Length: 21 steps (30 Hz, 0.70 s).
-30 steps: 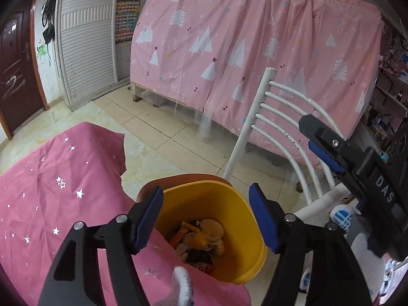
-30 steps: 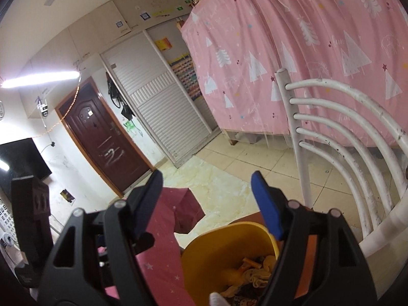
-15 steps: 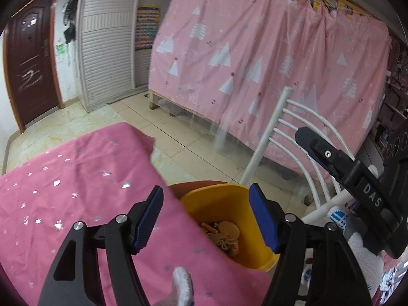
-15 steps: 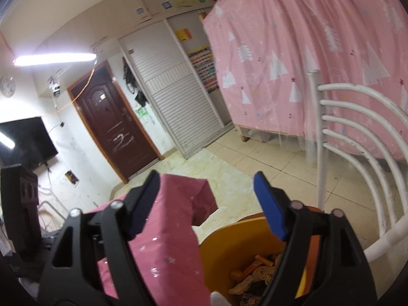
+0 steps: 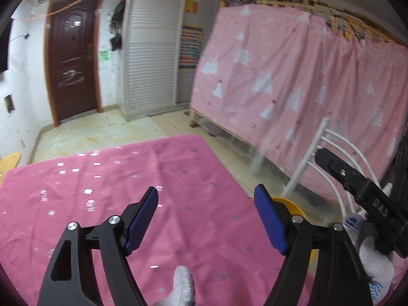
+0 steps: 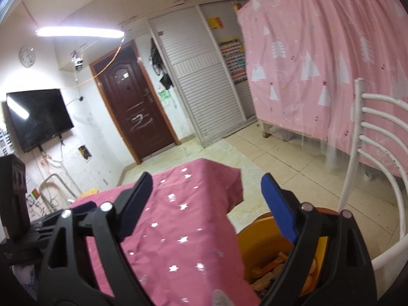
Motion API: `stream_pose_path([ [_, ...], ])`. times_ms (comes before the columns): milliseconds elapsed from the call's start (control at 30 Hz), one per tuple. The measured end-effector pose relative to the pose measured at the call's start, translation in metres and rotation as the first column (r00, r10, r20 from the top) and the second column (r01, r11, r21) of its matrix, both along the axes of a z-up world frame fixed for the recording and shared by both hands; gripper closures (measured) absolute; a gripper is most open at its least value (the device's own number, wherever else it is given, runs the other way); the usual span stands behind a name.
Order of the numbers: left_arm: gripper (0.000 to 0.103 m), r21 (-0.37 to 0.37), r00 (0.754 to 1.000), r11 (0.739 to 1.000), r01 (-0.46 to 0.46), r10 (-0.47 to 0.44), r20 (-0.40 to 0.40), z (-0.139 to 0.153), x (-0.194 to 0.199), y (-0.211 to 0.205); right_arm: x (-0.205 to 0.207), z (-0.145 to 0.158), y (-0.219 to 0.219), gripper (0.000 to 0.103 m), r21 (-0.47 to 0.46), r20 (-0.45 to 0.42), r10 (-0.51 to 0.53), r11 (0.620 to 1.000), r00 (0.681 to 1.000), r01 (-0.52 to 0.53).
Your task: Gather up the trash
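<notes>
A yellow bin stands on the floor beside the table's right edge, with orange peels and other scraps inside. In the left wrist view only its rim shows. My left gripper is open and empty above the pink star-print tablecloth. My right gripper is open and empty, over the table's corner and the bin. It also shows in the left wrist view, held by a white-gloved hand.
A white metal chair stands right of the bin. A pink curtain covers a bed frame behind. A brown door, white shuttered wardrobe and wall TV lie beyond the tiled floor.
Both grippers have swung left and tilted up, away from the bin toward the table. The bin has slid to the right edge of the left view. Both stay open.
</notes>
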<state>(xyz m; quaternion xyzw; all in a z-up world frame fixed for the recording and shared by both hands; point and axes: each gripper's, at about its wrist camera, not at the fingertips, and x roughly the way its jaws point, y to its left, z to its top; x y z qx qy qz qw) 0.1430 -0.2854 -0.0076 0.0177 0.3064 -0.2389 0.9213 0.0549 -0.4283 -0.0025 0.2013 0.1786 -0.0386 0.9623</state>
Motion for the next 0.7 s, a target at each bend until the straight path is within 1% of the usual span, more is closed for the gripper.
stream_pose_path([
  [67, 0.027, 0.001, 0.999, 0.999, -0.032, 0.032, 0.012, 0.002, 0.000, 0.013, 0.004, 0.002, 0.012, 0.015, -0.010, 0.005, 0.026, 1.000, 1.000, -0.026],
  [133, 0.025, -0.003, 0.997, 0.997, -0.072, 0.072, 0.021, 0.004, 0.002, 0.028, 0.007, 0.003, 0.024, 0.013, -0.017, 0.010, 0.052, 0.999, 0.999, -0.051],
  [233, 0.024, -0.016, 0.992, 0.992, -0.124, 0.124, 0.032, 0.006, 0.005, 0.049, 0.015, 0.004, 0.045, 0.008, -0.028, 0.009, 0.098, 0.995, 0.995, -0.097],
  [333, 0.023, -0.021, 0.983, 0.984, -0.179, 0.179, 0.046, 0.006, 0.007, 0.070, 0.021, 0.005, 0.062, 0.006, -0.045, 0.005, 0.135, 0.990, 0.991, -0.135],
  [400, 0.023, -0.019, 0.974, 0.976, -0.215, 0.216, 0.063, 0.007, 0.008, 0.083, 0.025, 0.006, 0.077, 0.006, -0.060, 0.007, 0.168, 0.984, 0.986, -0.168],
  [533, 0.023, -0.013, 0.949, 0.954, -0.299, 0.299, 0.098, 0.006, 0.009, 0.110, 0.032, 0.007, 0.101, 0.006, -0.081, 0.016, 0.224, 0.972, 0.974, -0.222],
  [700, 0.023, -0.024, 0.930, 0.935, -0.354, 0.355, 0.092, 0.004, 0.012, 0.137, 0.037, 0.008, 0.127, 0.006, -0.116, 0.015, 0.292, 0.950, 0.956, -0.289],
])
